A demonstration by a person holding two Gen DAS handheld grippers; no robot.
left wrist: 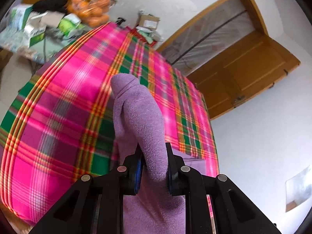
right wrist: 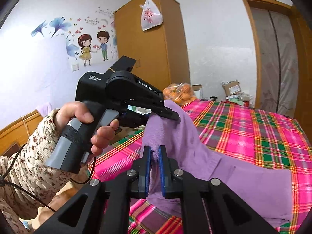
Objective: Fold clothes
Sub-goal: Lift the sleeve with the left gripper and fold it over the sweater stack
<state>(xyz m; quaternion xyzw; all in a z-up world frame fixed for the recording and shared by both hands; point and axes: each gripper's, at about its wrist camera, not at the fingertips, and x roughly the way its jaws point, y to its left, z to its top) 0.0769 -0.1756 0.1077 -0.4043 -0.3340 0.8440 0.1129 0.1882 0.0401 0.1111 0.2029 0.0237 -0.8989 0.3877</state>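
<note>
A purple fleece garment (left wrist: 140,117) is lifted above a bed with a pink, green and orange plaid cover (left wrist: 64,101). In the left wrist view my left gripper (left wrist: 154,161) is shut on a thick fold of it, and the cloth rises forward between the fingers. In the right wrist view my right gripper (right wrist: 155,156) is shut on another bunched edge of the purple garment (right wrist: 195,146). The rest of the cloth drapes down to the right onto the plaid cover (right wrist: 253,124). The left gripper (right wrist: 169,115), held by a hand in a floral sleeve, pinches the cloth just above my right one.
A bag of oranges (left wrist: 91,9) and boxes (left wrist: 35,25) lie on a table beyond the bed's far end. A wooden door (left wrist: 243,68) and a wooden wardrobe (right wrist: 148,44) with a hanging plastic bag (right wrist: 151,15) stand by the white walls. A cable (right wrist: 29,191) trails from the hand-held unit.
</note>
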